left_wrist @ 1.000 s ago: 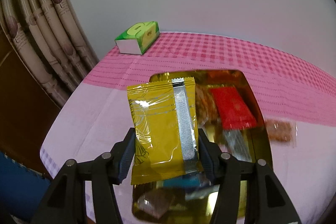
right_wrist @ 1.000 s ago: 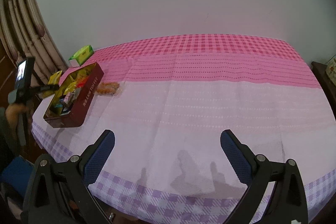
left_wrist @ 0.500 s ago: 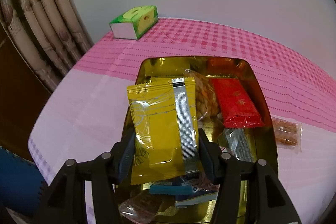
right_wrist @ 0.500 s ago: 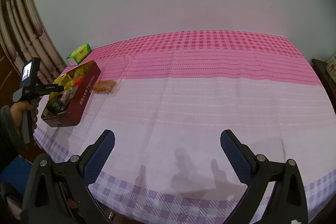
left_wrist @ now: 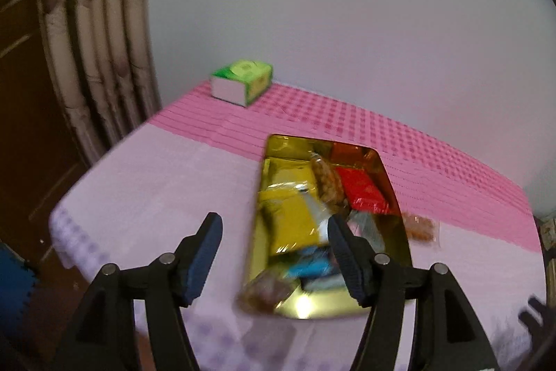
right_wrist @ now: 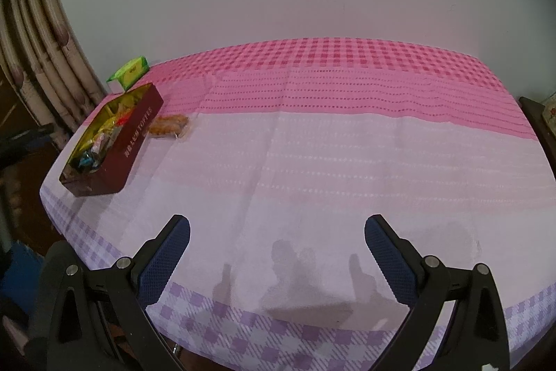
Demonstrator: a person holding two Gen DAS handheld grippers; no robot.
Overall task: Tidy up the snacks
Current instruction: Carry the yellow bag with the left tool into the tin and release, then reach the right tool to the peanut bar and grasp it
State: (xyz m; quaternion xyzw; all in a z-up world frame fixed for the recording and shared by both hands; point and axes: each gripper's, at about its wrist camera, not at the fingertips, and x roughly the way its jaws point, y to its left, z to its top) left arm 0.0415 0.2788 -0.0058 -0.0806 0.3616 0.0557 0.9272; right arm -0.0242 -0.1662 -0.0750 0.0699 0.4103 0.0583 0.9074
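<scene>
- Left gripper (left_wrist: 272, 240): jaws spread with nothing between them; they have just been opening.
- Yellow packet (left_wrist: 290, 218) lies in the tin (left_wrist: 399, 211), apart from the jaws, beside a red packet (left_wrist: 363, 192) and other wrapped snacks.
- One clear packet (left_wrist: 422, 226) of orange snacks lies on the table (right_wrist: 312, 162), just beside the tin.
- Right gripper (right_wrist: 278, 249): jaws spread wide, empty, over bare cloth.
- Green box (left_wrist: 243, 80) sits at the table's far corner.
</scene>
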